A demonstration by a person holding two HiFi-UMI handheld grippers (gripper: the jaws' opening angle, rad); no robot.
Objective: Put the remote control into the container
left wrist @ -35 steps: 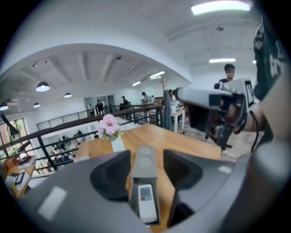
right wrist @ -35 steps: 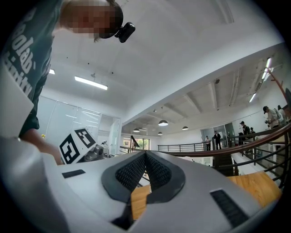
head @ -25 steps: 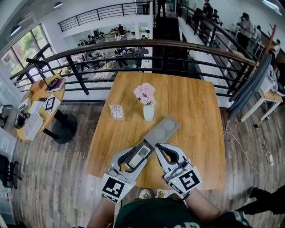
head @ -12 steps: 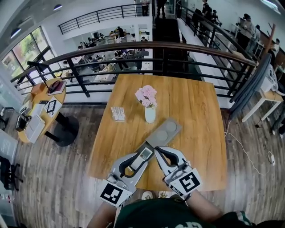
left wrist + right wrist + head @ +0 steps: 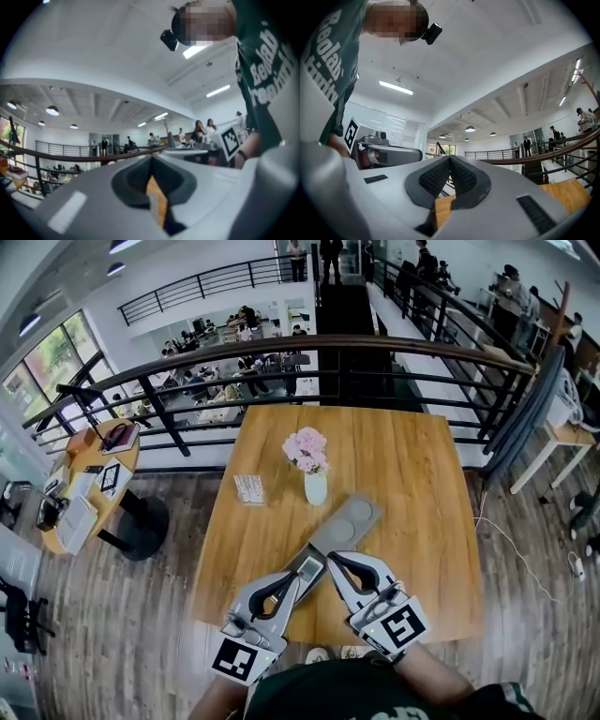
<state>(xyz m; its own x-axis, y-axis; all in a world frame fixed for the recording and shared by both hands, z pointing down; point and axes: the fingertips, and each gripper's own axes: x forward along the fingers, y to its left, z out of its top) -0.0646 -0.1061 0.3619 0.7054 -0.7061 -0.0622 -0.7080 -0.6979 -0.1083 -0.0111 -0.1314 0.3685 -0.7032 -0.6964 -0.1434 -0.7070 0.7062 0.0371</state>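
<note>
A silver remote control [image 5: 308, 569] lies in the near end of the long grey container [image 5: 351, 517], which runs diagonally across the wooden table [image 5: 412, 484]. My left gripper [image 5: 296, 577] sits just behind the remote, shut, with nothing between its jaws. In the left gripper view its jaws [image 5: 151, 158] meet, and only bare wood shows through the gap below. My right gripper [image 5: 331, 558] is to the right of the remote, also shut and empty. In the right gripper view its ribbed pads [image 5: 461, 176] touch each other.
A white vase of pink flowers [image 5: 313, 479] stands just beyond the container's far end. A small printed card [image 5: 249, 488] lies to the vase's left. A dark railing [image 5: 309, 352] runs past the table's far edge. The table's near edge is under my grippers.
The remote was between the left gripper's open jaws; it now lies in the container beyond their tips. The left gripper has drawn back and its jaws have closed. The right gripper has barely moved.
</note>
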